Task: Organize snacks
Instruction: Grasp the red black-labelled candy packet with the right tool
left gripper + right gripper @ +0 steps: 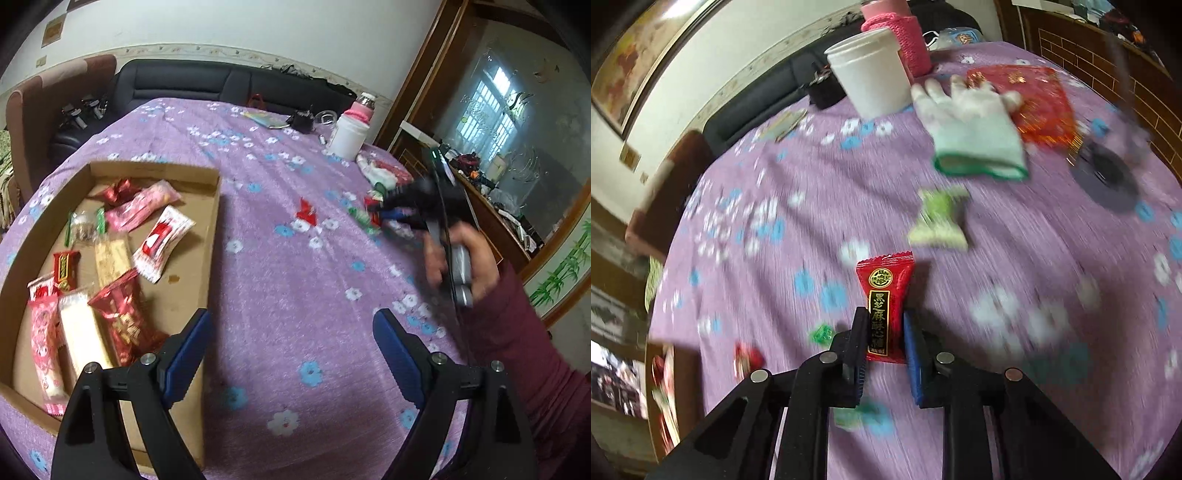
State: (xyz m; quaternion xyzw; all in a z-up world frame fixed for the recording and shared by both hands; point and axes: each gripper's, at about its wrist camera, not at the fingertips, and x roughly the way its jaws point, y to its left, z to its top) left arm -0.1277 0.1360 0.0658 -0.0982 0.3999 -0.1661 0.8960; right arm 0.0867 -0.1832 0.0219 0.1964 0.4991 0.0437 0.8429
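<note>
The right wrist view shows the right gripper (pixel 884 332) at bottom centre, its jaws closed on a red candy packet (pixel 886 306) printed with gold characters, the packet's top standing up between the pads. Above it lie a blurred green candy (pixel 940 221), a white glove (pixel 971 122) and a white cup (pixel 870 70) on the purple floral tablecloth (pixel 775 280).

Only the left wrist view shows the cardboard tray (pixel 210 236) at left, holding assorted wrapped snacks. There the left gripper (pixel 291 332) stands wide apart at the bottom, nothing between its fingers, and a lone red candy (pixel 306 214) lies mid-table.
</note>
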